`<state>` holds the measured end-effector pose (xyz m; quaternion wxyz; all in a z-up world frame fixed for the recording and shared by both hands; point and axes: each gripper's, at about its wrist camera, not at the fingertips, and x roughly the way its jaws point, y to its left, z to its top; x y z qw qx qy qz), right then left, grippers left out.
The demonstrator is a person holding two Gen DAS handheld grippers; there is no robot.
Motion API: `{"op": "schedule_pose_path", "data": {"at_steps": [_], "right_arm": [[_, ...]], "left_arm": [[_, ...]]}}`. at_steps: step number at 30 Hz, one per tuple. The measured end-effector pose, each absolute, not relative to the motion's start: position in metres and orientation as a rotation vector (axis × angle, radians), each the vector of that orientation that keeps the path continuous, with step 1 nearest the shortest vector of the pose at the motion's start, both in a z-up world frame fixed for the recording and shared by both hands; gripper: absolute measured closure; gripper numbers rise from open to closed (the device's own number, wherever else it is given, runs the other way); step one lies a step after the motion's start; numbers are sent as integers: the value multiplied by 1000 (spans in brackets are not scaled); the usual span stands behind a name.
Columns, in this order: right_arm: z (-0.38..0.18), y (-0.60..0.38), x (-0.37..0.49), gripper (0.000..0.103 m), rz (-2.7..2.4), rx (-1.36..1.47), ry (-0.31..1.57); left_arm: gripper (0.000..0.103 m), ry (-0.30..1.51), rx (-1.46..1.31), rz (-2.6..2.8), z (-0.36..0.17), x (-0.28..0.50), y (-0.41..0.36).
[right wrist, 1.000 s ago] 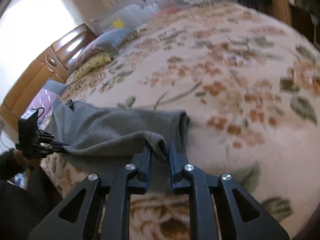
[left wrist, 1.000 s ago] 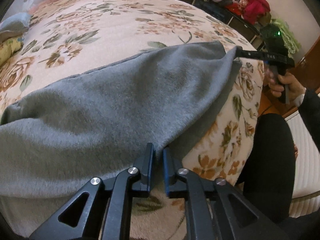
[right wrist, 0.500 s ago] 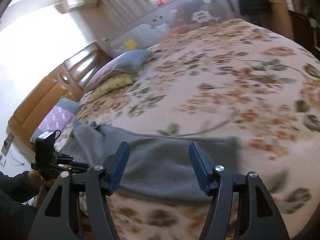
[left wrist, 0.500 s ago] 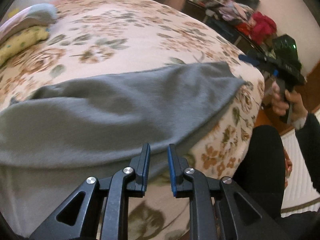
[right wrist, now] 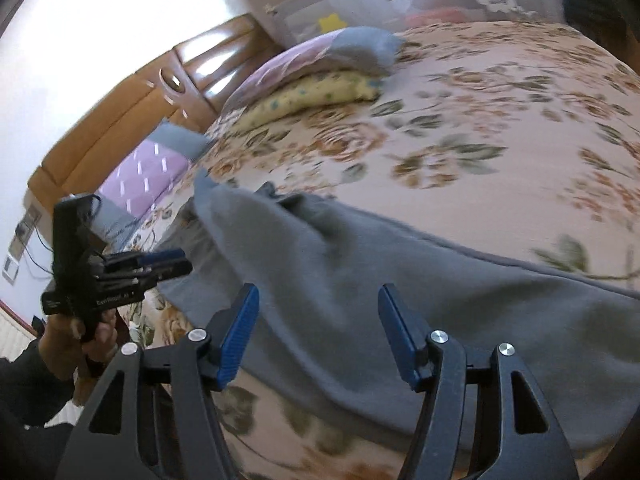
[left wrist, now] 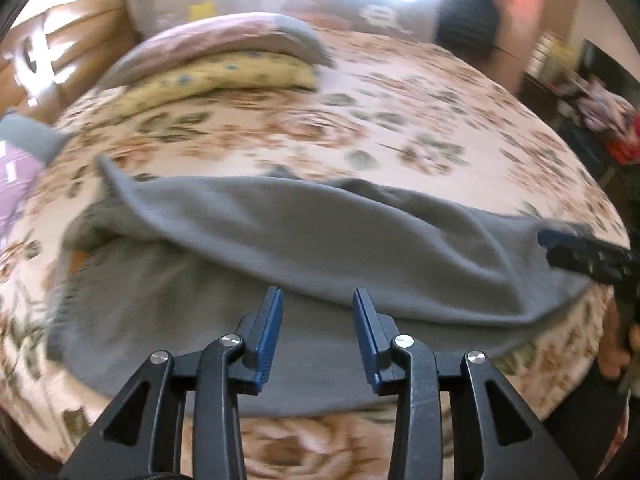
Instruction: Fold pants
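The grey pants (left wrist: 304,240) lie folded lengthwise along the near edge of the floral bed, one leg laid over the other. They also show in the right wrist view (right wrist: 360,280). My left gripper (left wrist: 316,332) is open and empty, just above the pants' near edge. My right gripper (right wrist: 316,328) is open wide and empty, above the pants' right part. The right gripper shows at the pants' right end in the left wrist view (left wrist: 584,252). The left gripper shows at the pants' left end in the right wrist view (right wrist: 160,264).
The floral bedspread (left wrist: 400,120) covers the bed. Stacked pillows (left wrist: 224,60) lie at the head by the wooden headboard (right wrist: 132,108). A purple pillow (right wrist: 148,176) lies at the left. Clothes and furniture (left wrist: 600,104) stand at the far right.
Both grippers have let go of the pants and opened. They have pulled back, and both cameras have swung toward the head of the bed. The pants now rest on the bed.
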<state>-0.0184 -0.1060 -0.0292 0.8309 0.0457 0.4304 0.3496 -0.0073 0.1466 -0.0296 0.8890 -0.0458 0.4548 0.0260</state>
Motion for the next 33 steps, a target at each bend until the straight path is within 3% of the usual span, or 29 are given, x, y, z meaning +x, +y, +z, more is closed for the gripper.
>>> {"op": "schedule_pose_path", "data": {"at_steps": [23, 28, 33], "right_arm": [[-53, 82, -17, 35, 661, -212, 978], [-57, 103, -11, 35, 684, -196, 995], [-58, 128, -6, 35, 727, -192, 995]], "left_arm": [[59, 877, -199, 334, -32, -37, 264], [46, 881, -264, 341, -35, -33, 294], [44, 876, -349, 347, -32, -15, 329]]}}
